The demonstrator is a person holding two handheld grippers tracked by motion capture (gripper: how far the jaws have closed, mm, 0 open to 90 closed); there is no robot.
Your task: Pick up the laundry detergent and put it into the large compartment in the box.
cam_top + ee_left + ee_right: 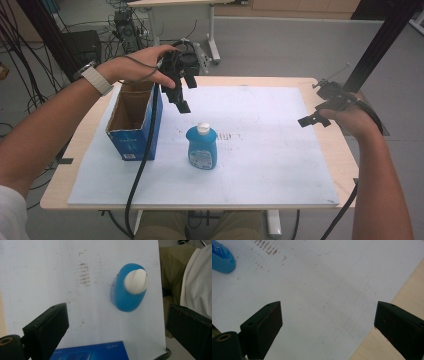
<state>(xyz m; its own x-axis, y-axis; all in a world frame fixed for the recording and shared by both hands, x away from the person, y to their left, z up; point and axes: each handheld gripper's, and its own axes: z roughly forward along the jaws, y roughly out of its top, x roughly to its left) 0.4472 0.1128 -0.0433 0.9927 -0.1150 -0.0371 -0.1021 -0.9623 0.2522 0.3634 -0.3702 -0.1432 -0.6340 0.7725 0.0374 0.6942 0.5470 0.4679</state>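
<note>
A blue bottle [202, 147] with a white cap stands upright on the white sheet [265, 165], left of the middle. My left gripper [186, 95] hangs in the air behind and above it, open, with nothing between its jaws. In the left gripper view the bottle [126, 298] is seen from above, beyond the wide-apart jaws of the left gripper [117, 315]. My right gripper [317, 102] hovers over the sheet's right edge, open and empty. The right gripper view looks past the right gripper [328, 312] at bare sheet, with the bottle [222, 260] at the top left corner.
An open-topped blue cardboard box [132, 125] stands left of the bottle, its near wall [95, 352] under the left gripper. A wooden table [82, 155] carries the sheet. Cables and gear [122, 25] lie on the floor behind; a black post [385, 40] rises at right.
</note>
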